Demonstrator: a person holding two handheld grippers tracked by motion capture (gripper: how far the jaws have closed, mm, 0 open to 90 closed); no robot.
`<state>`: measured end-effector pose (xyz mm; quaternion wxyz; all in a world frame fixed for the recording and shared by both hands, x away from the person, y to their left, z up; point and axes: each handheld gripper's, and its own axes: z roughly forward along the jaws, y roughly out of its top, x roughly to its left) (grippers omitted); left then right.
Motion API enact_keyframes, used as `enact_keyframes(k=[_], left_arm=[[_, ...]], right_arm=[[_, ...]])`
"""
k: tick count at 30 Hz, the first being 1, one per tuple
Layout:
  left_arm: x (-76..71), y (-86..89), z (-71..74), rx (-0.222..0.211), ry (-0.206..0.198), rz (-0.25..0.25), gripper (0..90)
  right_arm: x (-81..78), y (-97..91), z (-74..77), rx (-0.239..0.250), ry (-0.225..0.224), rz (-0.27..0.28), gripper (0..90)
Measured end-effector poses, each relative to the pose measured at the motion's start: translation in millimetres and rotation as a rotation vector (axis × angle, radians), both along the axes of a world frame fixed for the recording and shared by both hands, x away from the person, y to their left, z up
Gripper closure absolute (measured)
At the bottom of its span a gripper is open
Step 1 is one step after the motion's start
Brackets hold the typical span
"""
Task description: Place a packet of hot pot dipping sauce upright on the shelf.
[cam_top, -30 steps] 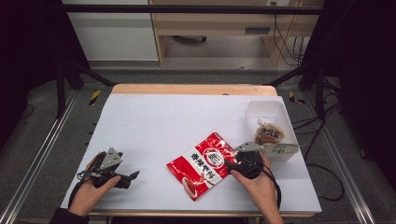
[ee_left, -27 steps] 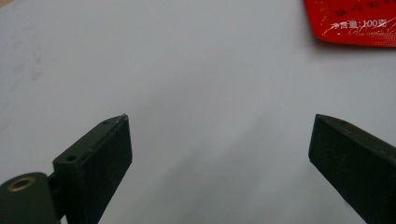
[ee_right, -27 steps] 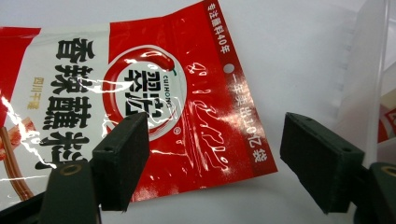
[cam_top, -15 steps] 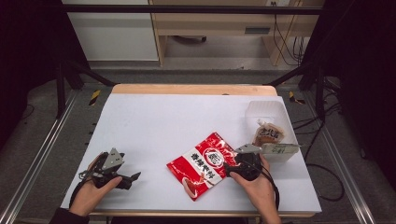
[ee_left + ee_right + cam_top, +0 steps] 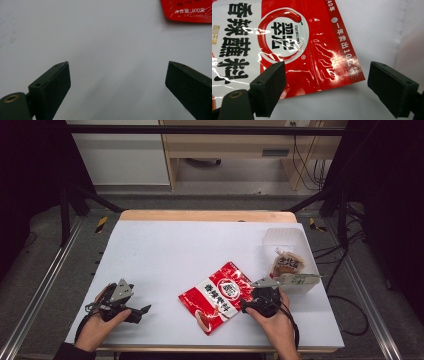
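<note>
A red and white snack packet [image 5: 217, 297] lies flat on the white table [image 5: 190, 245], near the front edge. My right gripper [image 5: 244, 307] sits at its right side, pointing left at it. In the right gripper view the jaws [image 5: 327, 77] stand wide apart and have just been opening. The packet's lower corner [image 5: 312, 62] lies on the table between and beyond them, and no pad presses on it. My left gripper [image 5: 143, 311] rests at the front left, open [image 5: 117, 75] over bare table, with a corner of the packet [image 5: 190, 10] far ahead.
A clear plastic tub [image 5: 287, 237] stands at the right edge and holds a brown pouch [image 5: 288, 265]. A small white sachet [image 5: 300, 280] lies across its front rim, close behind my right hand. A desk and cables sit beyond the table.
The right hand has shifted very slightly towards the near edge. The packet and the left hand lie as before.
</note>
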<state>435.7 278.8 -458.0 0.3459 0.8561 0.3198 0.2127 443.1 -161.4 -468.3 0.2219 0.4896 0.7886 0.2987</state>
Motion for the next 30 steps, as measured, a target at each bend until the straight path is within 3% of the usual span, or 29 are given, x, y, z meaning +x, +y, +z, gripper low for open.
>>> enact_keyframes(k=[12,22,30], left_arm=[[-0.3,-0.5,-0.2,-0.001,0.005,-0.005,6.1],[-0.5,-1.6,-0.4,-0.003,0.005,-0.01,6.1],[-0.5,-1.7,-0.2,0.003,0.004,-0.015,6.1]], right_arm=[[-3.0,-5.4,-4.4,0.024,0.038,-0.044,15.6],[3.0,-4.0,-8.1,0.079,0.074,-0.017,17.4],[0.6,-4.5,-3.3,0.122,0.046,0.007,27.4]])
